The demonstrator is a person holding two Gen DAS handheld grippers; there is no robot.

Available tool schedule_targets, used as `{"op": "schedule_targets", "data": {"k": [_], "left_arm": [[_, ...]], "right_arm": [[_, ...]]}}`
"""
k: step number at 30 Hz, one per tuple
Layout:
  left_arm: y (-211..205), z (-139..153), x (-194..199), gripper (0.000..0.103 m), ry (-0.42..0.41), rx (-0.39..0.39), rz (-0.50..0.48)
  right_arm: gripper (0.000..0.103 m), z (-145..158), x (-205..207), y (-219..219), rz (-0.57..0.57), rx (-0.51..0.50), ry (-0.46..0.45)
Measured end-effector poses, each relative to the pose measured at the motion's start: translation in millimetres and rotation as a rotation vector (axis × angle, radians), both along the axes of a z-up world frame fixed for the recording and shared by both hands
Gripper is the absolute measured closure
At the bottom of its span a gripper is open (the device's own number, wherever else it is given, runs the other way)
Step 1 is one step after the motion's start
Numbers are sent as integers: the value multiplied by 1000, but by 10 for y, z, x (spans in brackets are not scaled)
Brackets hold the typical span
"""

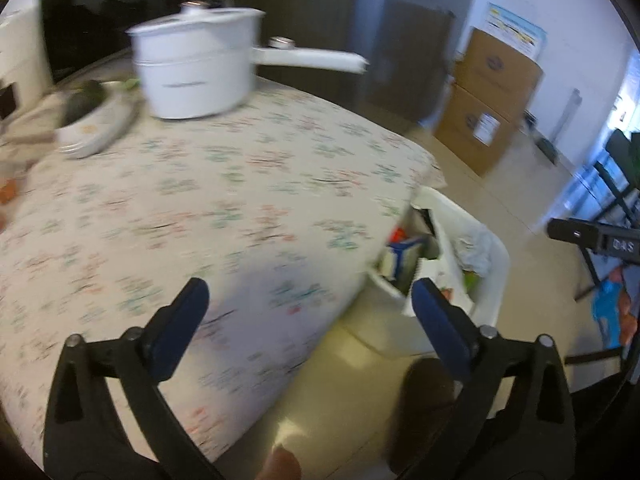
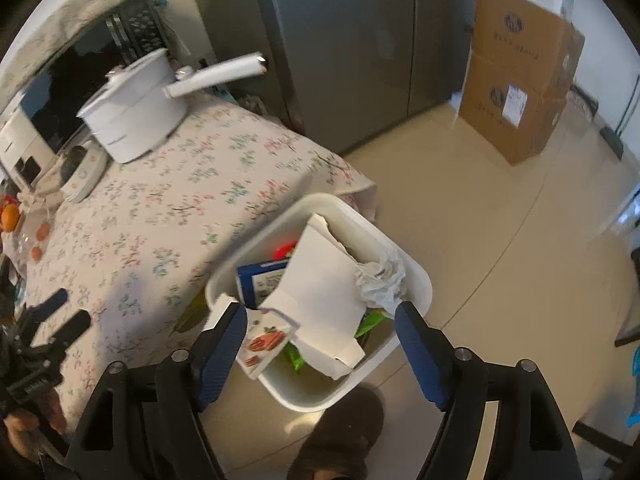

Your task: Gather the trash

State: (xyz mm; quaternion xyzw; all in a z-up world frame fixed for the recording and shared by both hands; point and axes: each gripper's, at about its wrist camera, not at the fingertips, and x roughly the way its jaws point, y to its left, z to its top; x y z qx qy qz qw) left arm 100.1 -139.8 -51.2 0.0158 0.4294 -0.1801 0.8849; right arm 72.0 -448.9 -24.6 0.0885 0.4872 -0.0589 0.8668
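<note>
A white trash bin (image 2: 420,280) stands on the floor against the corner of the flowered table (image 2: 160,220). It holds a large white card (image 2: 320,280), crumpled tissue (image 2: 380,280), a blue box (image 2: 260,280), green wrappers (image 2: 296,356) and a small printed packet (image 2: 266,340). My right gripper (image 2: 320,312) hangs open just above the bin, and the packet lies by its left finger, not pinched. My left gripper (image 1: 310,292) is open and empty over the table's corner, with the bin (image 1: 492,292) to its right. It also shows at the left in the right wrist view as the left gripper (image 2: 66,314).
A white pot (image 1: 196,72) with a long handle and a stack of dishes (image 1: 92,128) sit at the table's far side before a microwave (image 2: 80,80). Oranges (image 2: 10,216) lie at the left edge. Cardboard boxes (image 2: 520,88) and a grey fridge (image 2: 340,40) stand beyond. A person's shoe (image 2: 340,432) is beside the bin.
</note>
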Motion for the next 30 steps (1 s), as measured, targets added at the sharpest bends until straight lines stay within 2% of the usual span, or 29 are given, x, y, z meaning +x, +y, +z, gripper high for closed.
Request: {"op": "schedule_targets", "data": {"k": [4, 7, 9, 15, 21, 30], "left_arm": [[333, 61, -204, 1, 0, -6, 78], [514, 110, -370, 1, -11, 19, 118], [605, 163, -504, 1, -35, 38, 151], [787, 283, -876, 1, -100, 54, 218], [878, 330, -1035, 1, -155, 71, 274], [866, 357, -1084, 1, -177, 77, 270]], "right_arm": [[17, 96, -180, 255, 29, -8, -50], [11, 172, -335, 499, 52, -27, -102], [0, 216, -443, 698, 74, -67, -140], [0, 250, -694, 1182, 129, -182, -214], [0, 245, -801, 1449, 164, -205, -251], [0, 195, -751, 1559, 179, -222, -247]]}}
